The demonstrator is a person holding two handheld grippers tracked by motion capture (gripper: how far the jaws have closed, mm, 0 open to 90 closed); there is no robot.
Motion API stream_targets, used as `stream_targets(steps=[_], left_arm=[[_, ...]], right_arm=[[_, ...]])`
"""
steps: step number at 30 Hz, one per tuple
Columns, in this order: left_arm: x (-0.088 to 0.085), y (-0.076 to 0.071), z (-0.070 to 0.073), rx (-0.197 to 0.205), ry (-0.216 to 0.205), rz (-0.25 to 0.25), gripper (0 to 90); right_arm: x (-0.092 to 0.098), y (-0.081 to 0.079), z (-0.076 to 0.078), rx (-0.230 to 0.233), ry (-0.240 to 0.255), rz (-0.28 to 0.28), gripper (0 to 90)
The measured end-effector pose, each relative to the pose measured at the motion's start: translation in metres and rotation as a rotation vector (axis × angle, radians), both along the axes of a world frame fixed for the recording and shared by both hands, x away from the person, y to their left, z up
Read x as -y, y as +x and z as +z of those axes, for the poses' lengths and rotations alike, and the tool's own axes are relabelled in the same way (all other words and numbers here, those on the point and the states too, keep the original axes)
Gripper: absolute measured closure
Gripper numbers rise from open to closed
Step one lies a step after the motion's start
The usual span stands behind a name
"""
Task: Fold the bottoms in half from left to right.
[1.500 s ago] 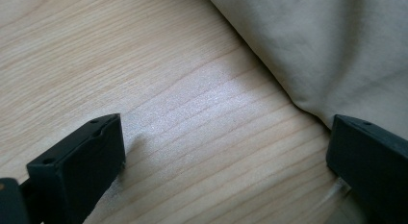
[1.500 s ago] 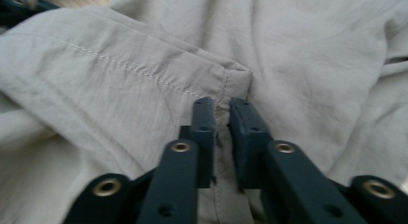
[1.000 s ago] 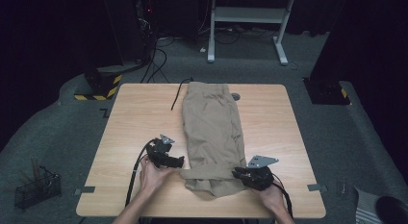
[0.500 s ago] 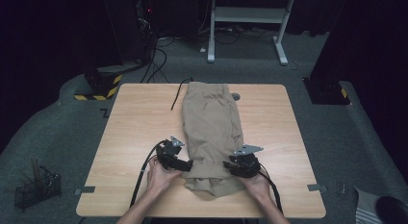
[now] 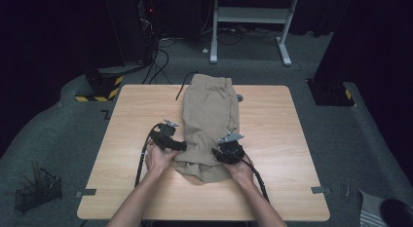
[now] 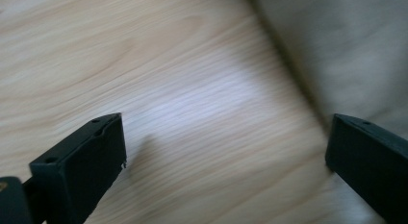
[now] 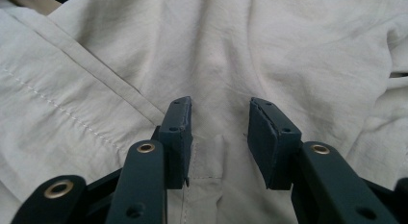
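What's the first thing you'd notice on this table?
A pair of tan trousers lies stretched along the middle of the wooden table, with its near end bunched up. A person's two hands each hold a black claw at that end: the left claw at the cloth's left edge, jaws wide open, and the right claw over the fabric, jaws apart.

Nothing here can be read. There is a dark mark on the floor by the table's (image 5: 272, 188) far left corner that looks like a letter, but it is too small to make out. The yellow-and-black hazard stripes (image 5: 100, 88) on the base nearby carry no words. The khaki garment (image 5: 209, 115) shows no label or print.
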State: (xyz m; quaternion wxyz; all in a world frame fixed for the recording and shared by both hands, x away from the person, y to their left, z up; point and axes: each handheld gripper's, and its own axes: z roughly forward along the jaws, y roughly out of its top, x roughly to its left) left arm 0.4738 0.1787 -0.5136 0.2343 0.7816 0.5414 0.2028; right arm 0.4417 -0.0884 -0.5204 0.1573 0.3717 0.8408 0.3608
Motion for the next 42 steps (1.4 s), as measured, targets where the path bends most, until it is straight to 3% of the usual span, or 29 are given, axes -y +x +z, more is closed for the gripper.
stream_targets(steps=[2, 6, 10, 15, 19, 22, 25, 27, 29, 30, 33, 37, 42], left_arm=[[-0.008, -0.007, 0.003, 0.016, -0.016, 0.012, 9.4], [-0.022, -0.030, 0.010, 0.024, -0.163, -0.061, 15.8], [-0.024, -0.049, 0.016, 0.021, -0.282, -0.128, 21.3], [-0.016, -0.065, 0.018, -0.001, -0.336, -0.225, 26.3], [-0.007, -0.079, 0.014, 0.000, -0.318, -0.287, 31.7], [-0.003, -0.090, 0.010, -0.002, -0.279, -0.305, 33.6], [-0.002, -0.098, 0.006, 0.004, -0.235, -0.292, 30.8], [-0.002, -0.102, 0.003, -0.003, -0.232, -0.280, 29.8], [-0.001, -0.104, 0.001, -0.003, -0.220, -0.272, 31.6], [0.002, -0.106, 0.001, 0.011, -0.196, -0.264, 33.3], [0.011, -0.108, 0.003, 0.031, -0.099, -0.274, 45.0], [0.014, -0.108, 0.005, 0.022, -0.098, -0.289, 64.9], [0.010, -0.108, 0.006, 0.005, -0.114, -0.292, 83.8]], right_arm=[[0.000, 0.002, 0.001, -0.022, 0.015, -0.006, 66.3], [0.013, -0.008, 0.009, -0.042, 0.103, 0.017, 84.1], [0.019, -0.028, 0.021, -0.014, 0.100, 0.106, 88.6], [0.026, -0.050, 0.023, -0.007, 0.076, 0.177, 88.8], [0.036, -0.067, 0.014, -0.015, 0.066, 0.195, 88.7], [0.043, -0.075, 0.010, -0.011, 0.058, 0.197, 87.6], [0.050, -0.077, 0.010, -0.006, 0.081, 0.167, 80.2], [0.054, -0.077, 0.010, 0.004, 0.100, 0.137, 70.6], [0.057, -0.077, 0.010, 0.007, 0.109, 0.116, 67.6], [0.058, -0.076, 0.009, 0.006, 0.111, 0.112, 65.4], [0.057, -0.075, 0.007, -0.008, 0.091, 0.099, 53.4], [0.061, -0.079, 0.002, 0.009, 0.067, 0.076, 46.5], [0.066, -0.080, 0.000, -0.029, 0.062, 0.060, 49.9]])
